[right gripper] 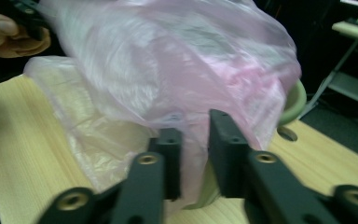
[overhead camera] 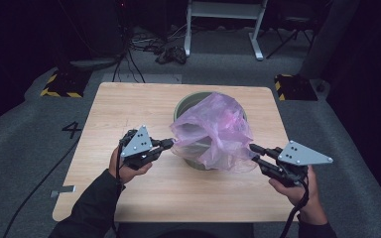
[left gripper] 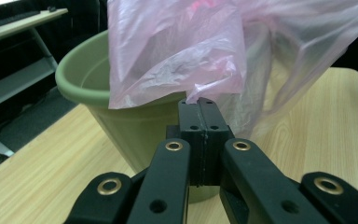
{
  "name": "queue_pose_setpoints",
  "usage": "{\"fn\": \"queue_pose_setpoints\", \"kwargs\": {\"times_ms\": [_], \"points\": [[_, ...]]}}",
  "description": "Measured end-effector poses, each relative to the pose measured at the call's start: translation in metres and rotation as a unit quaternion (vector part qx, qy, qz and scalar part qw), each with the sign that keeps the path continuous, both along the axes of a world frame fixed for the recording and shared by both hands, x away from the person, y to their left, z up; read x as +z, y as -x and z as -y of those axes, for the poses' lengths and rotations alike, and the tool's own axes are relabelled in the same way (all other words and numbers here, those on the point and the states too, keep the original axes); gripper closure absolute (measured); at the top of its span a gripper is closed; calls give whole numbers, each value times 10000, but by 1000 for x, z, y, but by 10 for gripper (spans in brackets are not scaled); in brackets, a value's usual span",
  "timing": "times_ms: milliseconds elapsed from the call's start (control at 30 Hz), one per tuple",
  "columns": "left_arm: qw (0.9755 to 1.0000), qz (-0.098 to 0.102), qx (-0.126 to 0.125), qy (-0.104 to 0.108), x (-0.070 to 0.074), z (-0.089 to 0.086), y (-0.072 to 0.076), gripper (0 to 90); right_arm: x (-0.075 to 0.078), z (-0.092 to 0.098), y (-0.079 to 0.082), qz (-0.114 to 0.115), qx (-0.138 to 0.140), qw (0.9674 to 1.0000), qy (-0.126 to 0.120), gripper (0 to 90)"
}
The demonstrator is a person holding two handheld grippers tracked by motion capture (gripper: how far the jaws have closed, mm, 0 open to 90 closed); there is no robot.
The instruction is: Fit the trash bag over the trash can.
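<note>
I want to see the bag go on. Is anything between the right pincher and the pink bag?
No. The right gripper is already at the pink bag, with film between its jaws. The left gripper pinches the other edge by the green pot.

A pale wood-grain tabletop (overhead camera: 129,109) with rounded corners stands on grey carpeted floor (overhead camera: 25,129). Directly on it, toward the far middle, sits a green plastic bin (left gripper: 121,126), a thin pink bag (overhead camera: 218,129) draped over its rim.
</note>
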State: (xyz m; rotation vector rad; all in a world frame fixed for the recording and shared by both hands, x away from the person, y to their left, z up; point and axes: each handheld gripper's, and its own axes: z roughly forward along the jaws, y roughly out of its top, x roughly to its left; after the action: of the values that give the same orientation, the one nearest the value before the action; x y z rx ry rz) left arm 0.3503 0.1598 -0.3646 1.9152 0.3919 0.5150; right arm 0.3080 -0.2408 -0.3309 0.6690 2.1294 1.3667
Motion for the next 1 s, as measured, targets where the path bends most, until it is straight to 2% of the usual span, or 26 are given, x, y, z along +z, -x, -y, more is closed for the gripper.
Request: {"fn": "queue_pose_setpoints", "kwargs": {"times_ms": [33, 167, 233, 567, 733, 833, 867, 967, 1000], "points": [[10000, -20, 20, -4, -1, -2, -1, 900, -2, 2, -2, -54, -54, 10000, -17, 849], [9999, -77, 141, 34, -4, -8, -6, 900, -8, 12, -11, -149, -246, 9996, -1, 888], [9997, -92, 203, 30, -5, -10, -9, 900, -11, 16, -15, -197, -314, 9993, -49, 892], [9985, -123, 469, -263, -13, -14, -27, 900, -24, 33, -40, -363, -770, 9962, -176, 897], [9975, -229, 579, -323, -20, -16, -37, 900, -30, 42, -57, -539, -920, 9939, -272, 897], [9970, -269, 686, -237, -24, -18, -40, 900, -33, 42, -64, -629, -956, 9929, -339, 897], [9969, -250, 720, -203, -24, -18, -40, 879, -33, 41, -64, -600, -915, 9934, -336, 896], [9960, -227, 858, -62, -21, -21, -34, 570, -32, 38, -61, -543, -869, 9942, -336, 882], [9963, -260, 815, -11, -20, -24, -31, 495, -31, 39, -61, -529, -864, 9942, -351, 870]]}}
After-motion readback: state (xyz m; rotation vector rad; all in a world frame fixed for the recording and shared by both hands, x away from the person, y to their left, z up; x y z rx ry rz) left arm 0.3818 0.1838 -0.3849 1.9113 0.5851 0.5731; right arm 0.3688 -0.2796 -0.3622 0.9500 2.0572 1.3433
